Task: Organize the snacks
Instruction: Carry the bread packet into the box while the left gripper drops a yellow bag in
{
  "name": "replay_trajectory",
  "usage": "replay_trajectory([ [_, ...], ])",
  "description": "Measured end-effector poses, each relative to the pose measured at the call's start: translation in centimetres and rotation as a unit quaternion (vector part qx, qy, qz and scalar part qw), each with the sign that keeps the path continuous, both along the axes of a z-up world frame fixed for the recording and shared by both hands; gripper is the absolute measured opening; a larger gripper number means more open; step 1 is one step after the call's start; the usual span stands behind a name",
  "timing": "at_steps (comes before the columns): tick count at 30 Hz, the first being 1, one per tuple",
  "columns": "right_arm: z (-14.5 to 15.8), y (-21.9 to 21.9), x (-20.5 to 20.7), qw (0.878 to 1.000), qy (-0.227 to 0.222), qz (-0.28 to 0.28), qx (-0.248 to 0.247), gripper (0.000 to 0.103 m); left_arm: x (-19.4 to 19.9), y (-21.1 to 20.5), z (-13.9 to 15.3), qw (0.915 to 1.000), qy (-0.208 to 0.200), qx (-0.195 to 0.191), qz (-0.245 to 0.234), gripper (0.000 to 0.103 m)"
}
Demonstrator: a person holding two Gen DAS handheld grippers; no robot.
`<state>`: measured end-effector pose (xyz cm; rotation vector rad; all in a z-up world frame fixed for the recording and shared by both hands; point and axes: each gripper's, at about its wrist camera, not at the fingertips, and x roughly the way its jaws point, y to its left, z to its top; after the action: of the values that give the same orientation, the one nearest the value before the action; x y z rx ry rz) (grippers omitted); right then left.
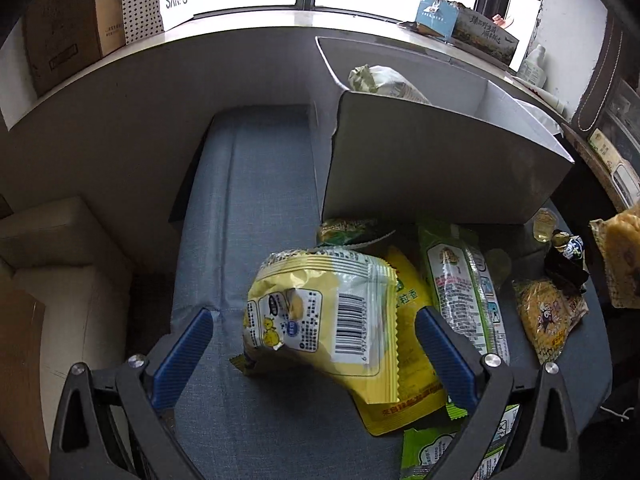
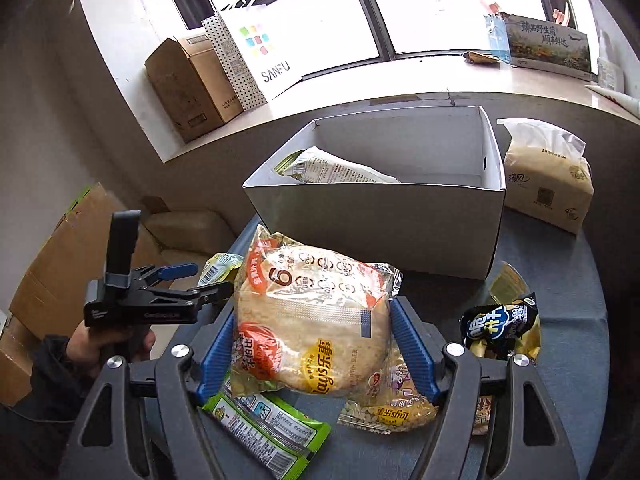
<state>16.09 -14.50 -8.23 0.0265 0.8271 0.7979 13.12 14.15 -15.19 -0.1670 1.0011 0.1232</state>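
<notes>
My left gripper (image 1: 314,344) is open around a pale yellow snack bag (image 1: 320,312) that lies on a pile of yellow and green packets (image 1: 464,288) on the blue cloth; neither pad touches it. My right gripper (image 2: 312,348) is shut on a Lay's crisp bag (image 2: 312,320) and holds it above the cloth, in front of the white box (image 2: 384,216). The box holds one pale packet (image 2: 340,170). The box also shows in the left wrist view (image 1: 432,164). The left gripper shows in the right wrist view (image 2: 192,280).
More packets lie on the cloth: a green one (image 2: 264,424), a second Lay's bag (image 2: 392,408), a black-and-blue one (image 2: 500,320). A tissue pack (image 2: 548,180) stands right of the box. Cardboard boxes (image 2: 188,84) and a paper bag (image 2: 256,52) sit on the windowsill.
</notes>
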Motion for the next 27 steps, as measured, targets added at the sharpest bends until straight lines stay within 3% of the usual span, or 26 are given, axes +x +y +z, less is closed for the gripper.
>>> replay_trajectory([
  [2,0.0,-0.7,-0.8,1.000,0.000,-0.006,0.004,0.078,0.8,0.2,-0.7,0.9999,0.012,0.000,0.010,0.099],
  [3,-0.1,-1.1,-1.1,1.000,0.000,-0.008,0.003,0.078,0.9,0.2,-0.8,0.9999,0.013,0.003,0.009,0.092],
  [4,-0.3,-1.2,-1.6,1.000,0.000,-0.010,0.003,0.078,1.0,0.1,-1.0,0.9998,0.018,0.001,0.004,0.069],
  [7,-0.7,-1.9,-1.7,1.000,0.004,-0.018,0.000,0.078,0.4,0.1,-0.9,0.9999,0.007,-0.006,0.012,0.050],
  [13,-0.8,-2.7,-1.8,0.999,0.004,-0.031,0.012,0.078,-3.5,-1.9,3.9,0.9961,-0.082,-0.026,-0.018,0.046],
  [18,0.2,-3.0,-1.7,0.999,-0.021,-0.042,0.021,0.078,-5.8,-6.0,9.8,0.9812,-0.174,0.001,-0.083,0.046],
  [21,1.4,-2.9,-0.9,0.998,-0.036,-0.049,0.022,0.078,-5.7,-7.7,12.8,0.9723,-0.209,-0.016,-0.104,0.046],
  [27,4.8,-2.2,2.2,0.996,-0.068,-0.051,0.033,0.078,-1.7,-10.0,16.6,0.9605,-0.249,0.000,-0.124,0.046],
])
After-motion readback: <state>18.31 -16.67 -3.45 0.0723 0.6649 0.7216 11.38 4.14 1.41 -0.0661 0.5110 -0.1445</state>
